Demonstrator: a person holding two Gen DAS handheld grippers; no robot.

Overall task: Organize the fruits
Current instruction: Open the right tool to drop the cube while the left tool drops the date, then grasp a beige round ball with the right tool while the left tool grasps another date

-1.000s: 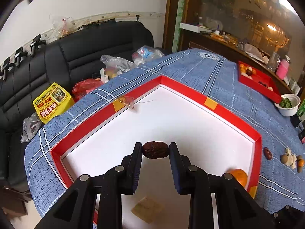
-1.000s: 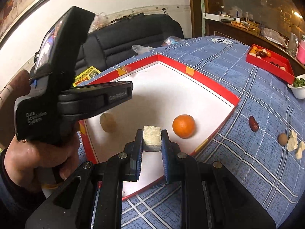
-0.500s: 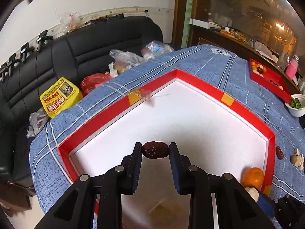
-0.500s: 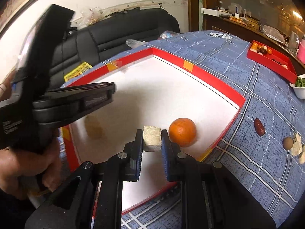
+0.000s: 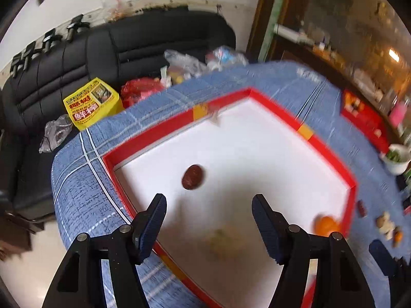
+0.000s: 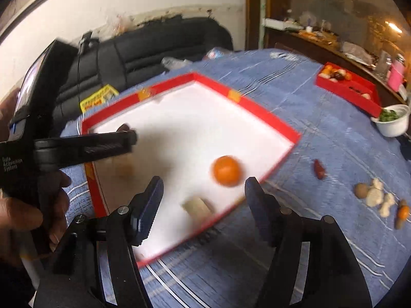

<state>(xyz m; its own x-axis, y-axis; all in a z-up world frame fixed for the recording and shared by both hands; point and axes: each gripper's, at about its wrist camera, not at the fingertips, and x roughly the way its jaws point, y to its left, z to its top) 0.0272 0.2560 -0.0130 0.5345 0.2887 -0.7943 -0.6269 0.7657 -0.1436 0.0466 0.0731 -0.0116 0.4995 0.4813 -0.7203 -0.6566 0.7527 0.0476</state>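
Observation:
A red-rimmed white tray (image 5: 331,154) lies on the blue checked cloth. My left gripper (image 5: 209,205) hangs over its near left corner, its jaws opening with nothing between them. A dark red date (image 5: 192,177) lies loose on the white floor just ahead of the fingers. My right gripper (image 6: 204,190) hovers at the tray's (image 6: 259,107) near edge, jaws also opening. A pale chunk (image 6: 197,206) lies free on the floor below it, beside an orange (image 6: 227,170). The orange (image 5: 326,225) shows blurred in the left wrist view too.
Another date (image 6: 318,169) and a small heap of pale pieces (image 6: 375,197) lie on the cloth to the right. A small red tray (image 6: 349,87) with fruit and a white bowl (image 6: 393,120) stand further back. A black sofa (image 5: 128,51) with bags borders the table's far edge.
Both grippers have opened. The date has left the left jaws and lies in the tray. The pale chunk has left the right jaws and lies beside the orange.

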